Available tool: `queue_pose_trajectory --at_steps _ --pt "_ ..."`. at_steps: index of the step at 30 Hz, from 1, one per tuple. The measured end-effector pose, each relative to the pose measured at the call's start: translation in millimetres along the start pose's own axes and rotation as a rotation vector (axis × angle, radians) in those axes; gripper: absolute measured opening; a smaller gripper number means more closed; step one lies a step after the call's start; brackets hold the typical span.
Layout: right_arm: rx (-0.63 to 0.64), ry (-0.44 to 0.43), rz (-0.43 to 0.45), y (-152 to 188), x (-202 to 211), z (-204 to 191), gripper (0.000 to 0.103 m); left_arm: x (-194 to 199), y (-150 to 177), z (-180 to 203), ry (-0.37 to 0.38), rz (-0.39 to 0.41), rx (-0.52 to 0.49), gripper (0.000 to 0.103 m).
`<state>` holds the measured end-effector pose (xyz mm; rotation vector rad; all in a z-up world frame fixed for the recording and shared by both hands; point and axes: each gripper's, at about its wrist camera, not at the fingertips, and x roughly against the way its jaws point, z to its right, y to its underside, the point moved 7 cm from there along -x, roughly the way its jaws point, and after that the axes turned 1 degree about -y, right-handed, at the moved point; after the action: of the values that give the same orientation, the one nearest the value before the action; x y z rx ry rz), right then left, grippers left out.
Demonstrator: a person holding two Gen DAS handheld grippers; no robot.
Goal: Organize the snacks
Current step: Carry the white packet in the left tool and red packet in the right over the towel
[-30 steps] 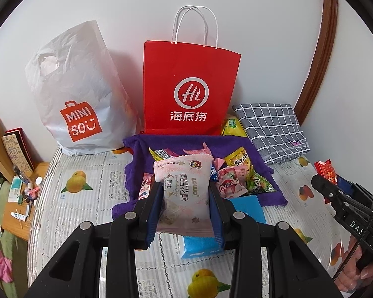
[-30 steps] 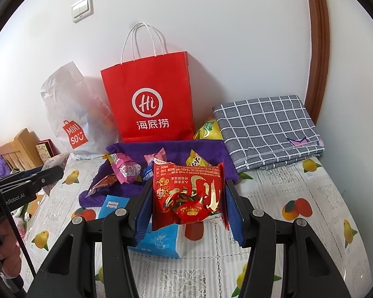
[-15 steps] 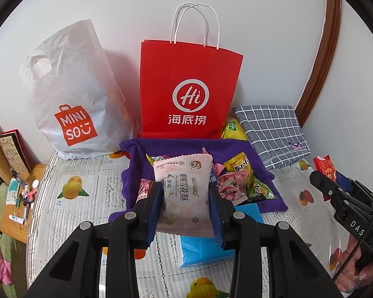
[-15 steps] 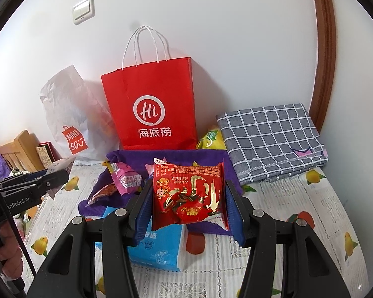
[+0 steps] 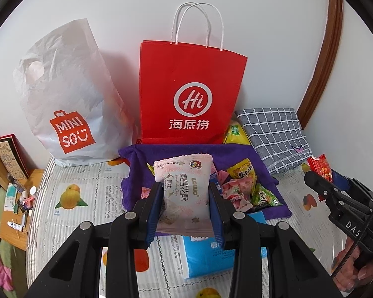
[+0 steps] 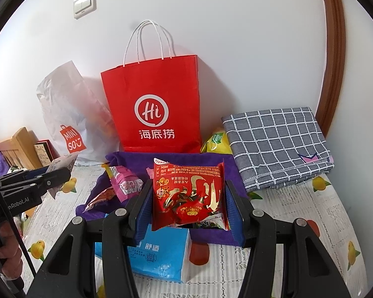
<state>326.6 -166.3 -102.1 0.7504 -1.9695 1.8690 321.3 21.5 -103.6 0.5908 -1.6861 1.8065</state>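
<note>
My left gripper (image 5: pixel 185 213) is shut on a pale pink snack packet (image 5: pixel 184 191), held upright above the purple cloth (image 5: pixel 176 152). Loose snacks (image 5: pixel 241 186) lie heaped on that cloth. My right gripper (image 6: pixel 189 213) is shut on a red and gold snack packet (image 6: pixel 189 193), also over the purple cloth (image 6: pixel 134 159). A red paper bag (image 5: pixel 189 94) with white handles stands open-topped against the wall behind the cloth, the same red paper bag (image 6: pixel 154 106) seen from the right wrist. The right gripper (image 5: pixel 335 193) shows at the left view's right edge.
A white plastic shopping bag (image 5: pixel 62 104) leans left of the red bag. A folded grey checked cloth (image 6: pixel 276 144) lies at the right, a yellow packet (image 6: pixel 216 141) beside it. A blue tissue pack (image 6: pixel 159 253) lies under the grippers on the fruit-print bedcover (image 5: pixel 69 198). A cluttered wooden stand (image 5: pixel 15 213) is left.
Both grippers have moved forward toward the red bag and purple cloth, which look larger and nearer. Each keeps hold of its packet.
</note>
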Motion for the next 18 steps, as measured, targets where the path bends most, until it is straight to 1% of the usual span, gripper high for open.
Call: queue_pose_trajectory --at_steps 7,18 --pt "0.004 0.006 -0.012 -4.8 -16.4 -1.3 0.053 -14.0 -7.1 -7.9 0.004 -0.008 0.015 0.034" --pt "0.021 0.008 -0.024 -15.7 -49.7 -2.8 0.053 -43.0 -13.6 -18.7 -0.005 -0.042 0.025 0.034"
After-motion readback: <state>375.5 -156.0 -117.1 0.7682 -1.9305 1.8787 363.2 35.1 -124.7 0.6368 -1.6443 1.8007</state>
